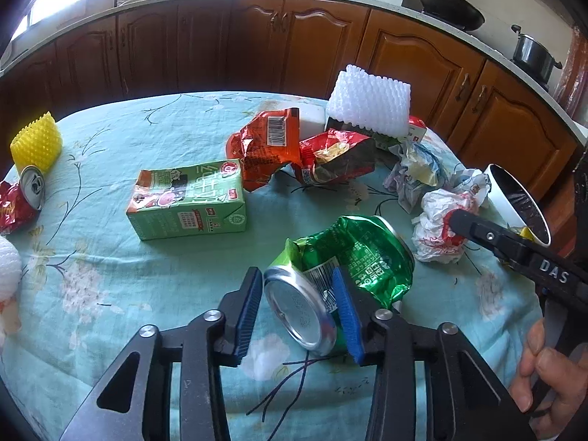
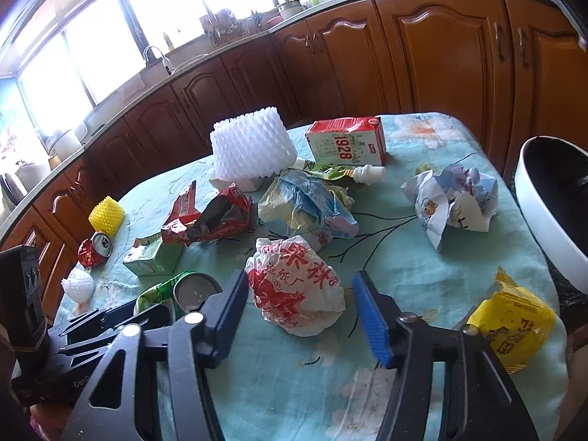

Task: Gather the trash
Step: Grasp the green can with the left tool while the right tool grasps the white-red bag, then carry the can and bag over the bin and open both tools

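Trash litters the floral tablecloth [image 1: 110, 257]: a crushed green can [image 1: 330, 275] lies on its side near the table's front edge, its long axis running away and rightward, base end between the left gripper [image 1: 299, 312] pads, which look pressed on its 2 sides. Right of it, the right gripper [image 2: 301, 305] straddles a crumpled white-and-red wrapper [image 2: 294, 286], jaws narrowed but with gaps at both pads. Only the right wrist view shows a yellow packet [image 2: 514, 319] and the 1928 carton [image 2: 345, 143].

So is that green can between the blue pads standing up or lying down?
Lying down and crushed: the green can rests on its side on the tablecloth, its round end facing the camera.
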Motion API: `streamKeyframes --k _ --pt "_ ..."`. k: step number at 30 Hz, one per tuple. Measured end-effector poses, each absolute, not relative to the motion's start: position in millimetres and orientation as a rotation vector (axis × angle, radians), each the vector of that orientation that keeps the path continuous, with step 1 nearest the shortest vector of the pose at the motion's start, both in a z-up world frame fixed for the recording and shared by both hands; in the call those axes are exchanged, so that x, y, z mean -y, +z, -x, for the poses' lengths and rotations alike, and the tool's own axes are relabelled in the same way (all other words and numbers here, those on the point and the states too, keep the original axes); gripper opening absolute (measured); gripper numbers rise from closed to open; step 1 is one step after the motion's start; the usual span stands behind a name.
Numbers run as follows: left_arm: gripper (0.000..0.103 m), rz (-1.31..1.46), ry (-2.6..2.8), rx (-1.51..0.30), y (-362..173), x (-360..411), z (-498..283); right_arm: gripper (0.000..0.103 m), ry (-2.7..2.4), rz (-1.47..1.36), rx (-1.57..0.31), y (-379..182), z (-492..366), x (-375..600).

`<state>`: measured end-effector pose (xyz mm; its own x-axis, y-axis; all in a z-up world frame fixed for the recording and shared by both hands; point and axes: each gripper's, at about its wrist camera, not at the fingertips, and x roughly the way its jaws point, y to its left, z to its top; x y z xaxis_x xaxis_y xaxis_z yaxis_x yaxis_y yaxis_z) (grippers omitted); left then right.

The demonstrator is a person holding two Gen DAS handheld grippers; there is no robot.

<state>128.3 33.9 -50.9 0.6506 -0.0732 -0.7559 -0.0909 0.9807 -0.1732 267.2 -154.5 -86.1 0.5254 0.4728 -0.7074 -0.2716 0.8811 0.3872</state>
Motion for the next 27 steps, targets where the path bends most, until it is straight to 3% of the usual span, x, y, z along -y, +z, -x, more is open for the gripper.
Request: streamKeyframes --k 6,7,27 --pt "0.03 0.172 -0.001 -0.829 -49.4 -28.6 -120.5 0.027 0.472 -0.24 -0.885 -79.9 -254.7 157.3" --pt "0.009 0.178 -0.007 -0.827 -48.3 -28.6 -119.6 0.026 0.471 -0.245 -0.88 -77.8 -252.3 160.0" --pt "0.007 0.115 -0.185 -0.743 2.4 39.3 -127.8 0.025 0.328 -0.342 -0.736 -26.7 -227.3 258.8"
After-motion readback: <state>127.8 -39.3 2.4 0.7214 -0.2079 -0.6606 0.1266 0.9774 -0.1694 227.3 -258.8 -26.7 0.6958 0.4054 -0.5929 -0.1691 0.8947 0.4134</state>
